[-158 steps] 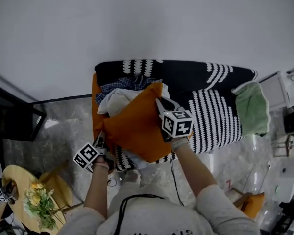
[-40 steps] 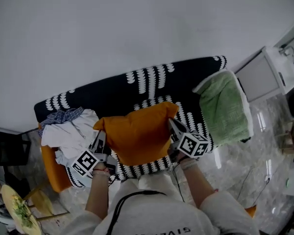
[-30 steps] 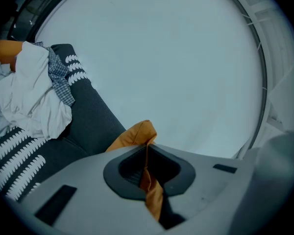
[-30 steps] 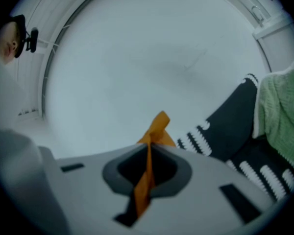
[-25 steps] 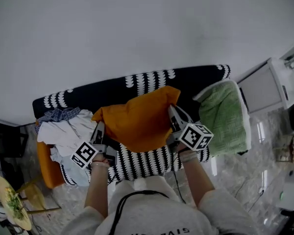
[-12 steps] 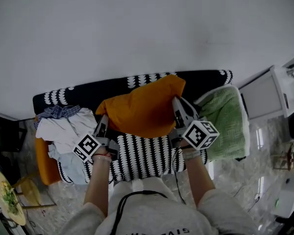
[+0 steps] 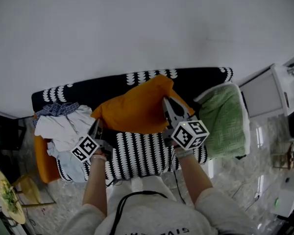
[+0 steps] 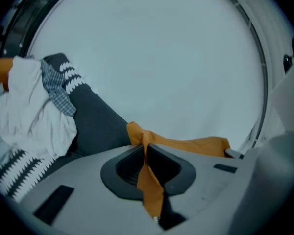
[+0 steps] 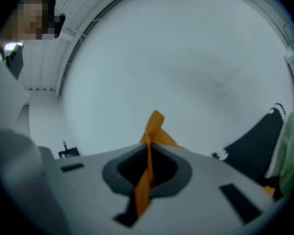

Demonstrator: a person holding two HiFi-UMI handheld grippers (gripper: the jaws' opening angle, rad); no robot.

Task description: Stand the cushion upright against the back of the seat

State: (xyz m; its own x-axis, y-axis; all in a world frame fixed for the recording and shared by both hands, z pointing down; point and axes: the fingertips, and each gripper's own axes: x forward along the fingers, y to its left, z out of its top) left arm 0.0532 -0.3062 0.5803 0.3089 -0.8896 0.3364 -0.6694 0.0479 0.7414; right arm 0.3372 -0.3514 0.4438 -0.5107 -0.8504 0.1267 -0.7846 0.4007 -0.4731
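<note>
The orange cushion [image 7: 134, 106] hangs between both grippers over the black-and-white seat [image 7: 142, 155], leaning toward the sofa's black back [image 7: 196, 80]. My left gripper [image 7: 96, 127] is shut on the cushion's lower left corner; in the left gripper view a strip of orange fabric [image 8: 149, 185] is pinched between the jaws. My right gripper [image 7: 167, 107] is shut on the cushion's right edge, and the right gripper view shows orange cloth [image 9: 146, 173] clamped in the jaws with a tip sticking up against the white wall.
A heap of white and checked clothes [image 7: 63, 126] lies on the sofa's left end, also seen as clothes [image 8: 32, 111] in the left gripper view. A green blanket [image 7: 225, 119] covers the right armrest. A white cabinet [image 7: 274, 89] stands to the right.
The cushion was carried from the sofa's front up toward the backrest. In the last half second its left corner sank a little and the right gripper shifted slightly left and rolled.
</note>
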